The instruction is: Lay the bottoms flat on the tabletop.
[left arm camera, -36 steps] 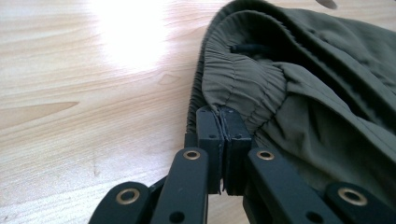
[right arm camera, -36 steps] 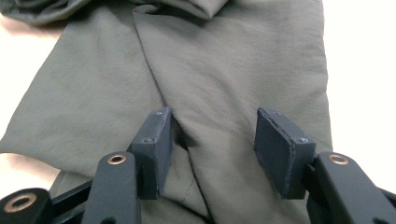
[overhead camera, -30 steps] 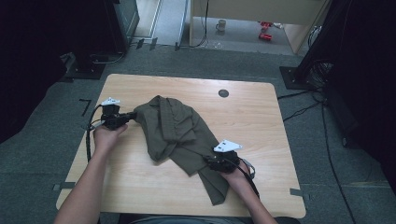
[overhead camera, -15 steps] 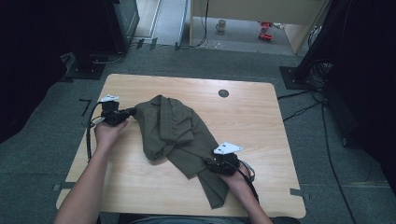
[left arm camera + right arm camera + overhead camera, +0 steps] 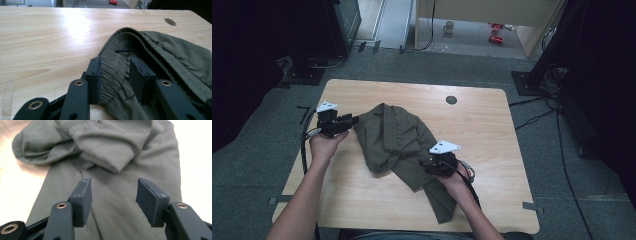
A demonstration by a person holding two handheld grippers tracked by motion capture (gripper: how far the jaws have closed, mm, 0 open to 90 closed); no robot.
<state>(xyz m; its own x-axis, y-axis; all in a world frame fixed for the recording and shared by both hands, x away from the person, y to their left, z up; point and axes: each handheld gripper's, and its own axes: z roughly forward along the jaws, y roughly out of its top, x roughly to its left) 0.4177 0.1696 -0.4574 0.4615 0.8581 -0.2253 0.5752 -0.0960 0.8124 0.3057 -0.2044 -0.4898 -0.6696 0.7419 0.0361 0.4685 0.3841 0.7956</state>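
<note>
Right now I have the olive trousers [image 5: 399,145] bunched mid-frame on the counter [image 5: 492,130], my left gripper [image 5: 117,75] with fingers apart around the waistband, my right gripper [image 5: 112,200] parted above a leg; next, I judge, both must close.

- The left gripper [image 5: 115,75] rises from the bottom edge, its two black jaws standing apart with a gap between the pads.
- An olive green garment [image 5: 155,52] lies on the wooden table [image 5: 45,37], its gathered, elasticated edge running into that gap (the ribbed cloth touches the left pad's inner face).
- The garment's folded hem curves away up and to the right, with a thick stitched seam along it.
- A short dark thread or loop [image 5: 126,50] lies on the ribbed part just beyond the jaws.
- A round dark hole [image 5: 170,21] sits in the tabletop at upper right, well apart from the gripper.
</note>
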